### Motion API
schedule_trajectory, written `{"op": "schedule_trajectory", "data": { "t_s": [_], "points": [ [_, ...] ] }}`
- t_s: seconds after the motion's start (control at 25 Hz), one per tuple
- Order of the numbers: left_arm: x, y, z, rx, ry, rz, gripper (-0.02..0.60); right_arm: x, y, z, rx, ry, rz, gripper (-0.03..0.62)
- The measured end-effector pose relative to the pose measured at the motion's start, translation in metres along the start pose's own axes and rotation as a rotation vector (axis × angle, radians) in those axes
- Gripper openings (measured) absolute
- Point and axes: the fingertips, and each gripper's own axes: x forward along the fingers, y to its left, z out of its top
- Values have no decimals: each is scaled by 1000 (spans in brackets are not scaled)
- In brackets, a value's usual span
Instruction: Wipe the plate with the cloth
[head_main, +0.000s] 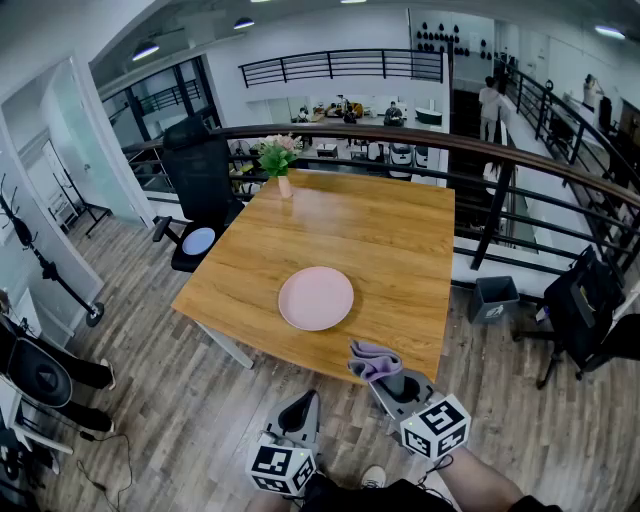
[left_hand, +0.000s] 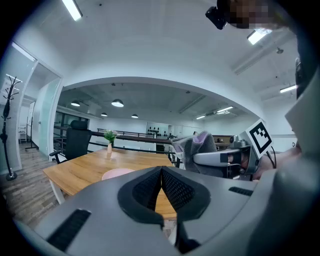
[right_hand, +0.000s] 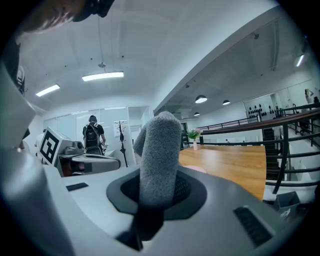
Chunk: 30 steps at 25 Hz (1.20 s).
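A round pink plate (head_main: 316, 298) lies on the wooden table (head_main: 380, 230), towards its near edge; a sliver of the plate (left_hand: 116, 173) shows in the left gripper view. My right gripper (head_main: 385, 375) is shut on a grey-purple cloth (head_main: 373, 359), held just over the table's near right edge, beside the plate. In the right gripper view the cloth (right_hand: 159, 155) stands up between the jaws. My left gripper (head_main: 298, 410) hangs below the table's near edge, shut with nothing between its pads (left_hand: 172, 190). From the left gripper view the cloth (left_hand: 197, 146) shows at the right.
A small vase of flowers (head_main: 280, 160) stands at the table's far left corner. A black office chair (head_main: 200, 190) is at the table's left, a grey bin (head_main: 494, 297) on the floor at its right. A black railing (head_main: 480, 170) runs behind the table.
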Motion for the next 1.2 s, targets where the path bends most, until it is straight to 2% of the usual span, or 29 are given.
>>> {"op": "schedule_trajectory", "data": {
  "t_s": [0.56,0.84,1.2],
  "points": [
    [-12,6,9,8,-10,4,21,3,18,13,-18,-37,28,74],
    [-13,9,12,21,-8,16,21,3,18,15,-3,-58,51,73],
    [2,32,9,-1,-11,50,21,18,5,12,1,-47,43,73]
  ]
}}
